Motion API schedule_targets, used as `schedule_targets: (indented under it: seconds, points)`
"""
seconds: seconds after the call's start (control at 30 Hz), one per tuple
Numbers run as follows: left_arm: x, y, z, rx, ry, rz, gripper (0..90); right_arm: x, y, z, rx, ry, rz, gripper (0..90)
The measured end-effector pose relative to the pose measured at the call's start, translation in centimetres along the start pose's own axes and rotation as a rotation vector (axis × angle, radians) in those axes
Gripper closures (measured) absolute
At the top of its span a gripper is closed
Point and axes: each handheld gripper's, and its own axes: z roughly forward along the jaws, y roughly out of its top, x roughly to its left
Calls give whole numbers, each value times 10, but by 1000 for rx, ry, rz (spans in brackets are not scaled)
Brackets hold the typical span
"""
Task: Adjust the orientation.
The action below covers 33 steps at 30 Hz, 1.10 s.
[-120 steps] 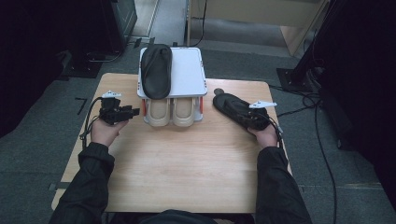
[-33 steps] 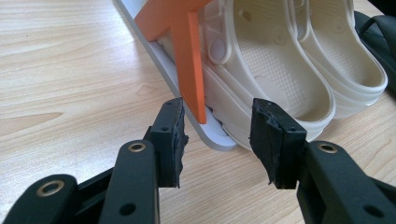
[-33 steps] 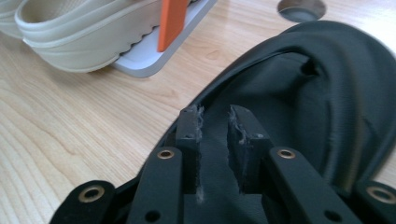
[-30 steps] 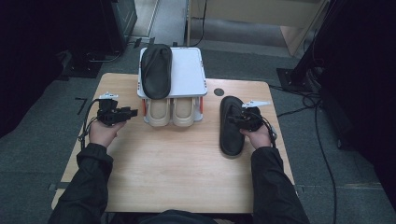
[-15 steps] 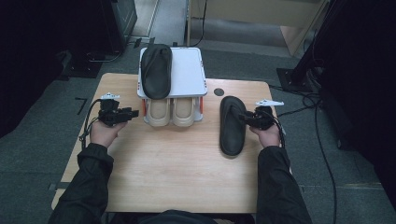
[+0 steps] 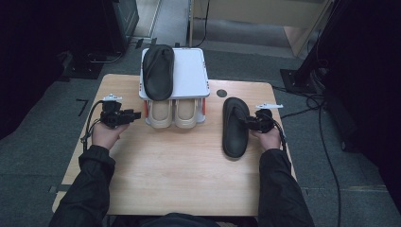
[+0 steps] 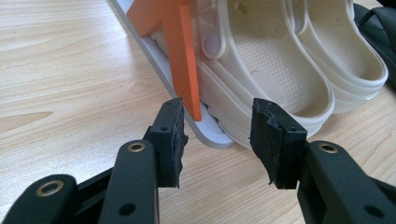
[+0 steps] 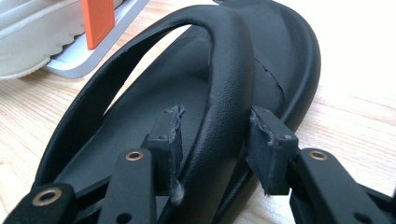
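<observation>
Straddling the sandal (image 8: 187,116) strap, right gripper (image 8: 212,140) jaws have just been opening, pads slack; sandal right of rack (image 6: 189,78). Left gripper (image 7: 217,135) gapes, empty, left of rack.

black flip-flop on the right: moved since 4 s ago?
Yes. The black flip-flop swung from slanted to lengthwise and shifted nearer the shoe rack, toward the person.

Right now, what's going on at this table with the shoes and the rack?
A person at a wooden table works with a gripper in each hand. The right gripper straddles the strap of a black flip-flop lying flat on the table right of a small white rack; its jaws have just been opening, and the pads stand off the strap. The matching black flip-flop lies on the rack's top, cream clogs underneath. The left gripper waits open by the rack's corner.
</observation>
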Motion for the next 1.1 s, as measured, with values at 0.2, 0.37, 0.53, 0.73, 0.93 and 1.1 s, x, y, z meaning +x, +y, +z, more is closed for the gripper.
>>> schedule_targets:
  seconds: [0.2,0.37,0.53,0.73,0.93,1.1]
  points:
    - [0,0,0,-2,-2,1,548,5,1,2,10,-36,-2,611]
    - [0,0,0,-5,-1,0,548,9,4,3,11,-48,47,700]
    - [0,0,0,-4,-2,1,549,15,7,4,13,-74,46,721]
    - [0,0,1,-4,-4,1,549,16,10,1,10,-80,91,722]
    - [0,0,-1,-6,-13,1,548,20,12,-5,14,-97,129,722]
    - [2,0,-3,-13,-27,-8,546,23,18,-6,22,-110,133,722]
